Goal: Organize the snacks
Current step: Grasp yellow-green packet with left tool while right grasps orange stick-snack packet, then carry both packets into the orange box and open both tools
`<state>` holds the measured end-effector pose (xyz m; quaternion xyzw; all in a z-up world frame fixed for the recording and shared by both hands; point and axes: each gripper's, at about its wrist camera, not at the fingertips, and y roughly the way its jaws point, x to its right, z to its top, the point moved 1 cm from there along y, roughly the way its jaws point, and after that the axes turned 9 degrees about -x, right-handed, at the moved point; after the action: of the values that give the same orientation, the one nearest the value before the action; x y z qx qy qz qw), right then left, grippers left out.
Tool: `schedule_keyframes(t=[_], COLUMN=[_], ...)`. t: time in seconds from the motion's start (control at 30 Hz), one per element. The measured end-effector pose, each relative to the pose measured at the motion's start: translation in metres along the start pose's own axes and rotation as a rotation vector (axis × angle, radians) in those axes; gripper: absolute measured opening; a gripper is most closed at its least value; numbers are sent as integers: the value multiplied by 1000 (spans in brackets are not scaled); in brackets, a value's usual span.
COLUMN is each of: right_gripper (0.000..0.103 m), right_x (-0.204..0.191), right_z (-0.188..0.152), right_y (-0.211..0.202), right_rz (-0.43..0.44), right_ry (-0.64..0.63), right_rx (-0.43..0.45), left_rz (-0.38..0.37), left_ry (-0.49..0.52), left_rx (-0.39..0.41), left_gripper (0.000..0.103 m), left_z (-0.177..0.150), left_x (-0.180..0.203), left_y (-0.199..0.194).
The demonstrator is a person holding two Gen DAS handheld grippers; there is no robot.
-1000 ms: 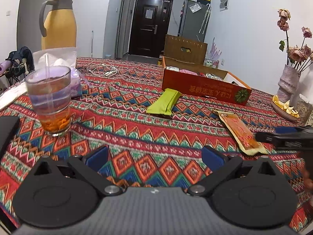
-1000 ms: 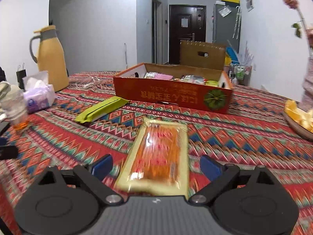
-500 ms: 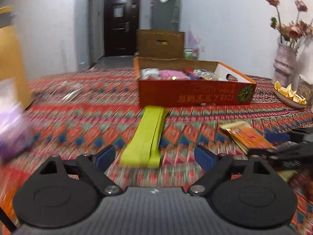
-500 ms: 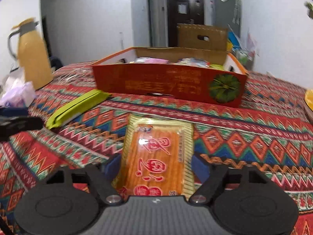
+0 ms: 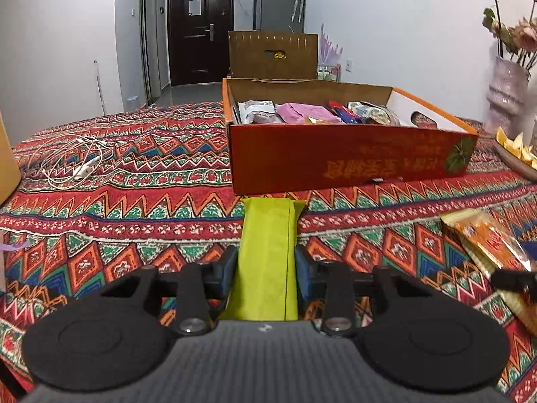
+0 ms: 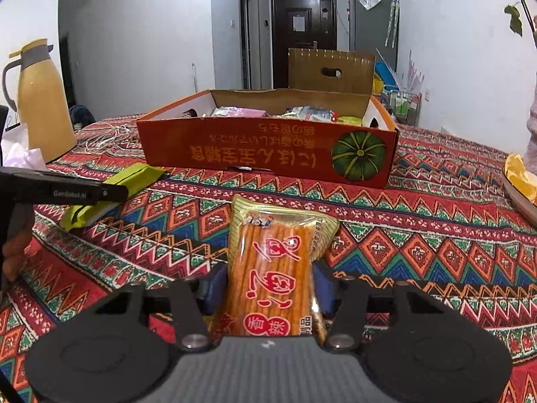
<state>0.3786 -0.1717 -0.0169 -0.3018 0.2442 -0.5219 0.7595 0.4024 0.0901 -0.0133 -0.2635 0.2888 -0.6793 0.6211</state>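
Note:
My left gripper (image 5: 266, 270) is shut on a lime green snack pack (image 5: 268, 235) that lies on the patterned cloth, its far end touching the red cardboard box (image 5: 345, 154). My right gripper (image 6: 268, 290) is shut on an orange stick-snack pack (image 6: 275, 268), squeezed between the pads. The red box (image 6: 268, 154) with a pumpkin picture holds several wrapped snacks. The green pack (image 6: 127, 181) and the left gripper (image 6: 63, 189) show at the left of the right wrist view; the orange pack (image 5: 486, 241) shows at the right of the left wrist view.
White earphones (image 5: 77, 161) lie on the cloth at the left. A yellow thermos jug (image 6: 40, 100) and tissues (image 6: 20, 154) stand far left. A tray of yellow pieces (image 5: 517, 151) and a vase (image 5: 506, 97) stand at the right. A brown box flap (image 5: 272, 55) rises behind.
Both grippers closed from open onto their packs. The left gripper swung right from the glass toward the green pack and moved up to it; the right gripper advanced over the orange pack.

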Motion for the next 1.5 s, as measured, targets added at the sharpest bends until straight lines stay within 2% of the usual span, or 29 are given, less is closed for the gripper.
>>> schedule_keyframes(t=[0.1,0.13,0.2,0.3,0.57,0.73,0.9,1.23,1.4,1.5], right_gripper=[44,39,39,39,38,39,39,39,39,39], right_x=[-2,-4,-7,-13,-15,-13,-8,-1,7,20], right_z=[-3,-6,-14,-36,-98,-116,-126,-116,-82,-42], right_y=[-4,-9,-21,-42,-123,-158,-172,-163,-168,-172], right_rz=[-3,-6,-10,-6,-15,-29,-28,-21,0,22], right_ry=[-3,-3,-3,-19,11,7,21,31,-30,-84], right_rx=[4,4,1,-2,34,65,89,96,143,189], left_rz=[13,12,-11,-58,-101,-110,-112,-96,-132,-145], left_ry=[5,1,-22,-57,-169,-155,-136,-129,-52,15], left_rx=[-18,-18,-3,25,54,61,83,83,148,219], left_gripper=[34,34,34,34,34,34,34,34,34,34], left_z=[-6,-11,-25,-47,-111,-128,-132,-114,-63,-20], left_x=[6,8,13,17,39,57,70,74,77,80], left_y=[-14,-22,-47,-81,-164,-187,-199,-190,-189,-187])
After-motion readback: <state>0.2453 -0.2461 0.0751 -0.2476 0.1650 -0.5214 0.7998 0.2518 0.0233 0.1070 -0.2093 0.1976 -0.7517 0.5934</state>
